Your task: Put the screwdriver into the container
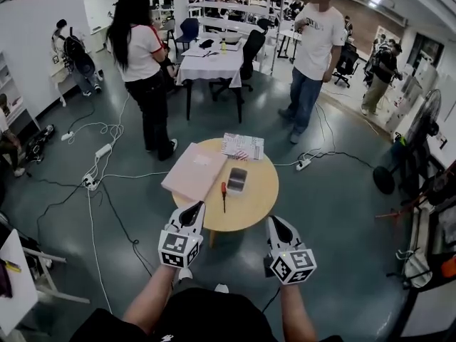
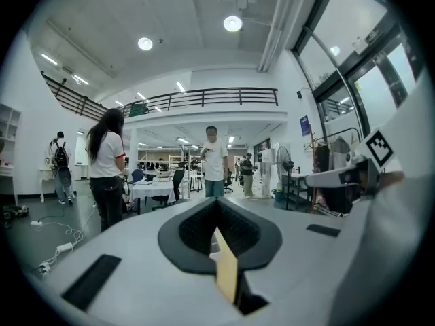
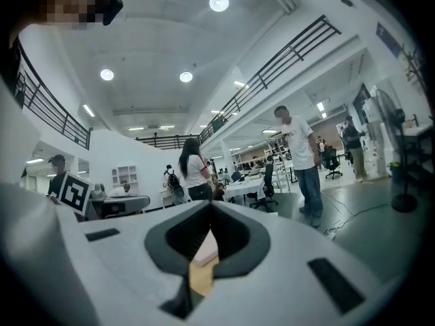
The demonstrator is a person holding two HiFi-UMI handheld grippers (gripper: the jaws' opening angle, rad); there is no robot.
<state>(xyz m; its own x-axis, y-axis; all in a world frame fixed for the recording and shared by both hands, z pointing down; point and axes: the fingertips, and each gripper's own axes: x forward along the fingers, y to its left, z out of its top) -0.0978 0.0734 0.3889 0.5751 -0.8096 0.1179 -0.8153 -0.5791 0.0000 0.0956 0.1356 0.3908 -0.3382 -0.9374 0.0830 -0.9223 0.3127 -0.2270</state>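
Left tool shut — pink board beside screwdriver.

The screwdriver lies flat on the round wooden surface, close to its middle and a little toward the left half. It is small, with a short red handle and a thin dark shaft. The handle points to the far edge of the surface and the shaft tip to the near edge, so it runs almost straight front to back. The container is a small dark rectangular box. It also sits flat near the middle of the surface, slightly toward the far side, with its long sides running front to back. Its upper face looks grey and a bit shiny, and nothing shows inside it.
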